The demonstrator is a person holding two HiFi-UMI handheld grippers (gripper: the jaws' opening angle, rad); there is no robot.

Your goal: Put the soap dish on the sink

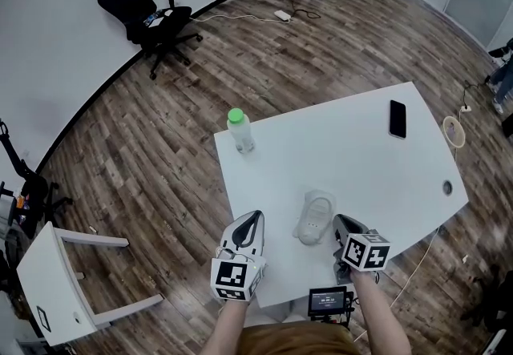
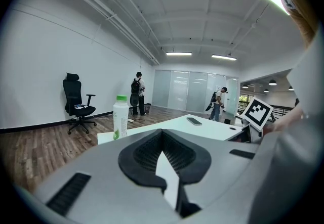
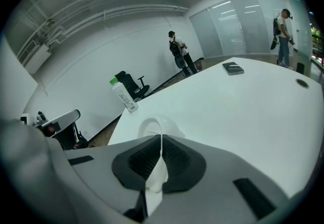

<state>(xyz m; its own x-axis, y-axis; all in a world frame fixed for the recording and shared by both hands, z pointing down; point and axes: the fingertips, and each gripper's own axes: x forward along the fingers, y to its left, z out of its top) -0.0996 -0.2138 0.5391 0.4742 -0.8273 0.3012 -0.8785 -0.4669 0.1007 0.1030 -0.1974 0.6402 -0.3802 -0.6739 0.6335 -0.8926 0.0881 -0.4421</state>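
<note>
White plastic is pinched between the jaws of the right gripper (image 1: pixel 343 231): the soap dish (image 1: pixel 314 217) is gripped by one edge (whether it is clear of the surface cannot be told) over the near part of the white table (image 1: pixel 353 153). Beside it, the left gripper (image 1: pixel 250 227) is seen with jaws together, nothing between them. Farther off, a green-capped bottle (image 1: pixel 240 131) and a dark phone (image 1: pixel 397 119) are set on the tabletop.

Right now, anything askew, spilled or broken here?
Nothing spilled or broken on the table: the bottle stands upright, the phone lies flat, the right gripper pinches the soap dish by its rim. One oddity: a small white stand on the floor seems tipped on its side.
</note>
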